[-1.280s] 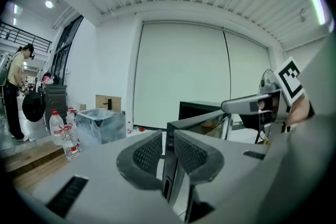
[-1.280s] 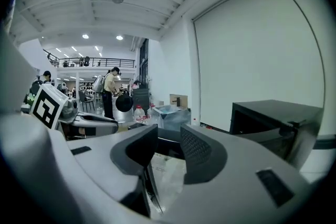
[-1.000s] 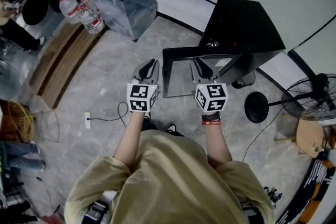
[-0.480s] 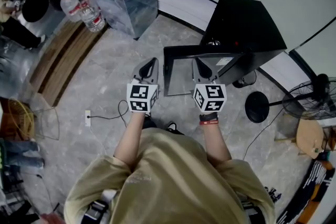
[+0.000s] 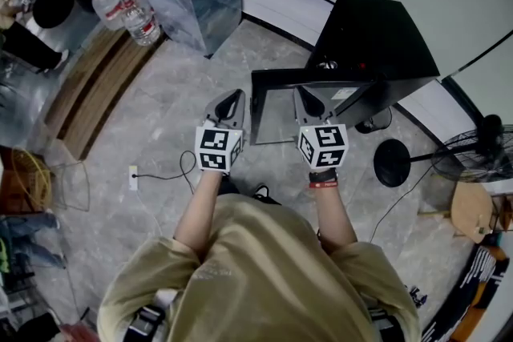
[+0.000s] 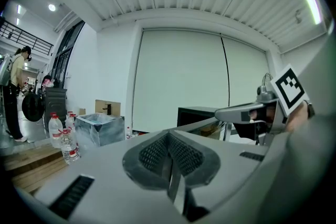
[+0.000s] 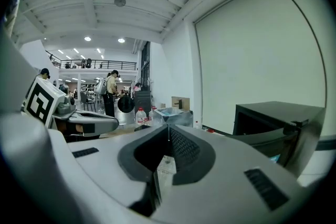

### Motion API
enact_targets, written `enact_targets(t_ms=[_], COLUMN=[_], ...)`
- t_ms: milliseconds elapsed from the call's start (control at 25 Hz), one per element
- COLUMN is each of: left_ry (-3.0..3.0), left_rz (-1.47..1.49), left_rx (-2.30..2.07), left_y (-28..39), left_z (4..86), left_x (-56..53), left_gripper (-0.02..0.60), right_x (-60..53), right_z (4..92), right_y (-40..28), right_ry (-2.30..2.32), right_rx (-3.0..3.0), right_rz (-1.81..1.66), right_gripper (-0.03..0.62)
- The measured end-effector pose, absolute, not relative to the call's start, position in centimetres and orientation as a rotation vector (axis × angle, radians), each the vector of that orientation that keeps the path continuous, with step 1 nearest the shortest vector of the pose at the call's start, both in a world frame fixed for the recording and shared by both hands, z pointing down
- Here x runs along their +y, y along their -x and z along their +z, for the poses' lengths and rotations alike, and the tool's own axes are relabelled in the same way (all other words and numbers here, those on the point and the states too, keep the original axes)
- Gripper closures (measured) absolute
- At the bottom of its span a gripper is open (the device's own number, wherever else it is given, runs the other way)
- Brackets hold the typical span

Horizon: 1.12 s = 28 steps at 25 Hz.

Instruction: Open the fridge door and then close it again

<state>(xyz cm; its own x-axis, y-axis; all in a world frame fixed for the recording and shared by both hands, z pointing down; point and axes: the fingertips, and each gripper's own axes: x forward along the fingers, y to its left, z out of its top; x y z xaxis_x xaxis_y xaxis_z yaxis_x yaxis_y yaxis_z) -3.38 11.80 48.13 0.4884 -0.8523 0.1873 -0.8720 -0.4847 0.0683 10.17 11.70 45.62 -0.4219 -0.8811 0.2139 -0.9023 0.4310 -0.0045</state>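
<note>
Jaws of both grippers are pressed together with nothing between them. The left gripper and the right gripper are held side by side above the grey stone floor. The black fridge stands at the floor's far edge by the white wall. Its door hangs open toward the person, beneath the right gripper in the head view.
</note>
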Motion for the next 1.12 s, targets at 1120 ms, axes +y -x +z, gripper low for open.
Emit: enact_targets(t_ms=[1120], left_ry=[-2.389], left_rz=[0.386], left_rx=[-1.318], left_y=[4.0], left_z=[59.6], left_x=[11.8], left_gripper=[0.495], right_x=[8.1], right_z=[49.7], right_y=[-5.7], right_ry=[-0.668], right_rx=[-2.137], right_rz=[-0.385], right_gripper=[0.358])
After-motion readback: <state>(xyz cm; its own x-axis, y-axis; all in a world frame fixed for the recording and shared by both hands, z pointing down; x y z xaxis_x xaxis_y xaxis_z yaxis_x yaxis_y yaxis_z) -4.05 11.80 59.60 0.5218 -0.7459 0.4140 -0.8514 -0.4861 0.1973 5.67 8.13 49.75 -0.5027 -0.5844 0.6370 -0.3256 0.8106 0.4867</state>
